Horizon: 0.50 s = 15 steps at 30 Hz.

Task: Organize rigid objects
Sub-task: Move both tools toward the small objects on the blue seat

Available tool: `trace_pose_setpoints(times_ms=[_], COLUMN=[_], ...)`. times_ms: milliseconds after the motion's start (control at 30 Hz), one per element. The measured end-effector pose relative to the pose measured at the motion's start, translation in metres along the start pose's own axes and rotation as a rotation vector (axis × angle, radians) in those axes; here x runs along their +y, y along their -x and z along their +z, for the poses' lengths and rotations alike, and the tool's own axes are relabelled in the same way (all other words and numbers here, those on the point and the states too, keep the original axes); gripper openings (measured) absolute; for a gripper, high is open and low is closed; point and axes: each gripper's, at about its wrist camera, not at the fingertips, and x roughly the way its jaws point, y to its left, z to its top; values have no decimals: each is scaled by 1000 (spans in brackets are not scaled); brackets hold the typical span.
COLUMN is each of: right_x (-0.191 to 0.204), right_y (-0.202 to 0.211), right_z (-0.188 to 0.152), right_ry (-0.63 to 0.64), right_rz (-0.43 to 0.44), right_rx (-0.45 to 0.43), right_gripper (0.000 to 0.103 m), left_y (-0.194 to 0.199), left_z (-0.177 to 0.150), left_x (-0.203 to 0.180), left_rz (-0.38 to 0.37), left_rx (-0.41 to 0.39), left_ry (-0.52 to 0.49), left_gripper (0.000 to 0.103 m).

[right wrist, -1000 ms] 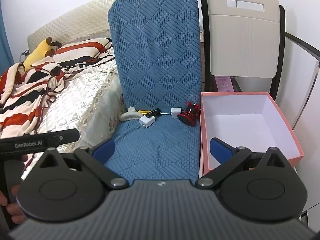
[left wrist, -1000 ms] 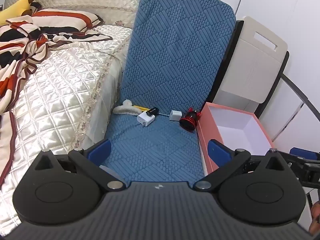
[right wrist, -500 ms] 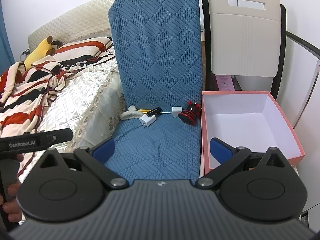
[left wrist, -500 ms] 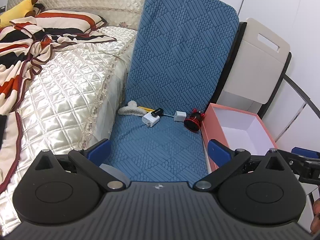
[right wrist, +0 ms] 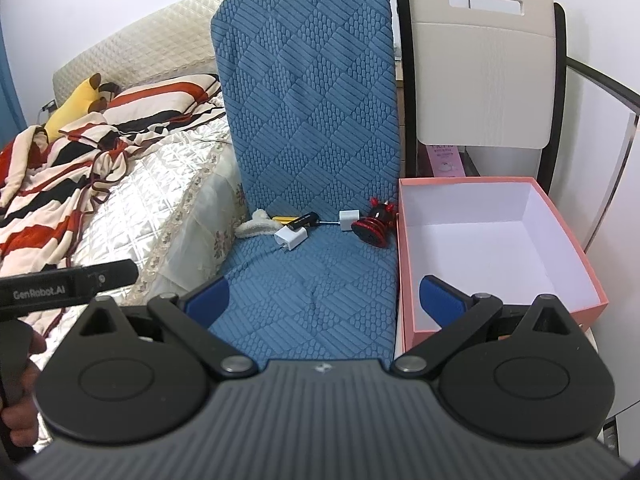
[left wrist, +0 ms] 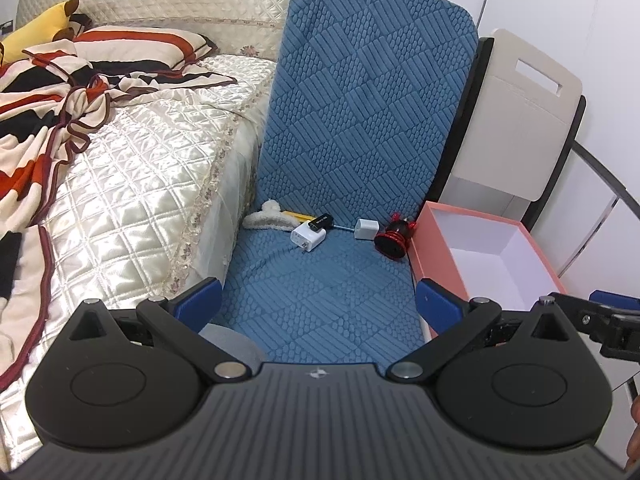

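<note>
Two grippers are hovering at the front edge of the blue chair cushion (right wrist: 316, 248), both with jaws spread wide and holding nothing. The left gripper (left wrist: 318, 300) is facing the seat, its blue fingertips (left wrist: 202, 298) standing far apart, and the right gripper (right wrist: 324, 298) is doing the same, one fingertip overlapping the pink box (right wrist: 576, 276).

At the back of the cushion, where seat meets backrest, the small items are lying in a row. A fluffy white piece (left wrist: 266, 216) is sitting farthest toward the bed, with a yellow stick (left wrist: 298, 215) showing just beside it. A white charger plug (left wrist: 306, 238) is lying prongs forward, touching a black USB stick (left wrist: 322, 222). A small white adapter cube (left wrist: 365, 229) is resting near the middle, and a red-and-black round toy (left wrist: 394, 236) is sitting just beside the box's wall. The box itself is standing open beside the cushion, its white interior bare. A quilted bed (left wrist: 132, 184) is bordering the cushion's other side.
</note>
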Motion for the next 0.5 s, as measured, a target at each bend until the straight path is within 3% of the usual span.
trace_pose_setpoints(times_ms=[133,500], right_x=[-3,-7], right_y=[-2,-7], right_z=[-2,-3], right_ry=[-7,-14], right_rz=[0,9], right_rx=[15,35], right_gripper=[103,103], left_y=[-1,-5], left_z=[-3,-7], left_x=[-1,-6], left_rz=[37,33], left_rx=[1,16], left_ry=[-4,-21], left_gripper=[103,103])
